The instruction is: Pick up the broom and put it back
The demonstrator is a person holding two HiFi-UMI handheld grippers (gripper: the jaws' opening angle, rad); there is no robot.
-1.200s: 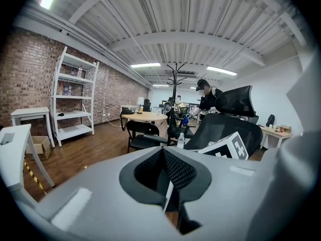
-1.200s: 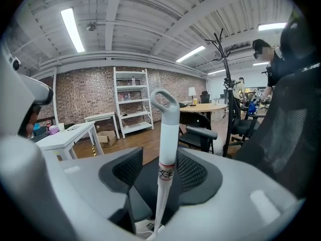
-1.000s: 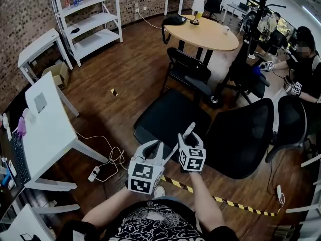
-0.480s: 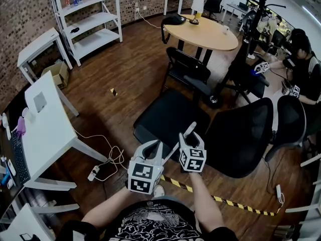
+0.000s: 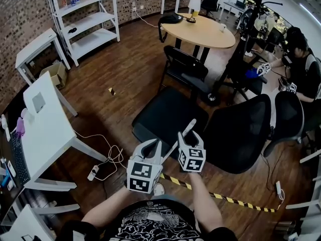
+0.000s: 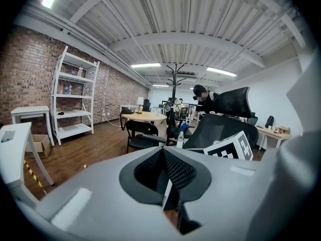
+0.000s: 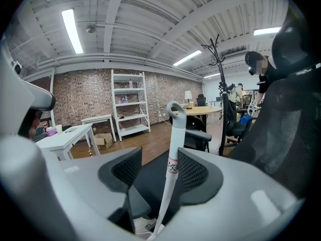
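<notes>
Where the broom (image 7: 174, 149) stands: between the right gripper's (image 7: 159, 157) jaws, tilted, its white handle with a loop on top lying close along the right pad; the left pad is apart from it.
Right jaws: wide apart, not pressing the handle.
Left gripper (image 6: 162, 152): jaws together at the tips, just left of the right gripper.
Ahead: black chair seat (image 5: 168, 115), its edge just beyond the tips.
Right side: mesh chair back (image 5: 241, 139) is near, little room.
Left side: desk (image 5: 47, 129) edge well apart; cables (image 5: 108, 159) on the floor (image 5: 125, 74) between.
Below: striped tape (image 5: 220, 199) runs across the floor.
Open room: bare floor from the desk to the shelf (image 5: 85, 19).
</notes>
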